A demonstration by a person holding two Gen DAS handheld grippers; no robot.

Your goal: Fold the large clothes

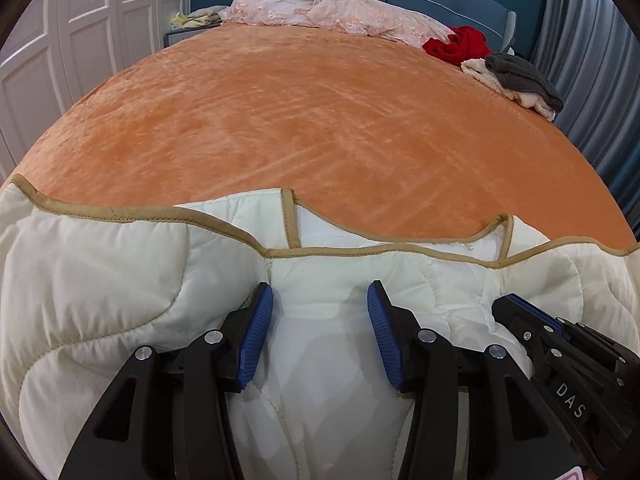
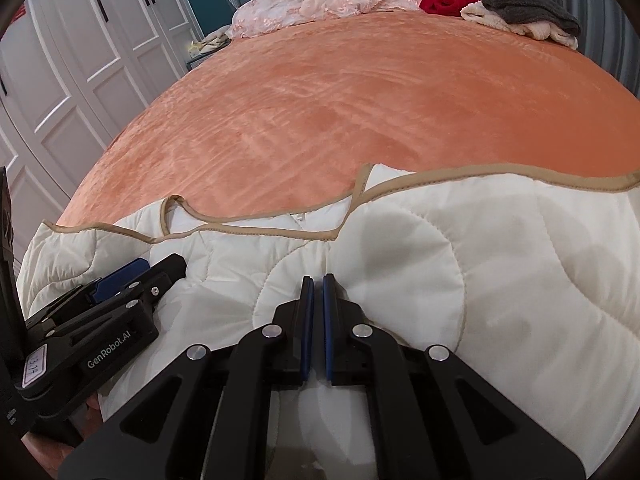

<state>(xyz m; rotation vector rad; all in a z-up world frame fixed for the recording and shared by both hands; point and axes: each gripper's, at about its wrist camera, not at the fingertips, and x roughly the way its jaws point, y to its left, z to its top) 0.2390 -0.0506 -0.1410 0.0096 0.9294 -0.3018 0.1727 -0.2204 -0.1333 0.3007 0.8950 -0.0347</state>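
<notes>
A cream quilted garment (image 1: 120,280) with tan piping lay bunched along the near edge of a bed covered in an orange blanket (image 1: 300,120), its lower part cut off by the frame and its full shape hard to make out. The left tool (image 1: 320,304) rested over the fabric with its blue pads standing apart, a fold of the cloth rising between them; whether the pads pressed on it could not be told. The right tool (image 2: 319,280) had its pads drawn together, and whether any cloth was pinched between them was hidden. Near the far right corner of the bed lay a red cloth (image 1: 456,46) and a grey cloth (image 1: 520,76) over a cream one, beside a rumpled pink quilt (image 1: 320,10) along the far edge.
</notes>
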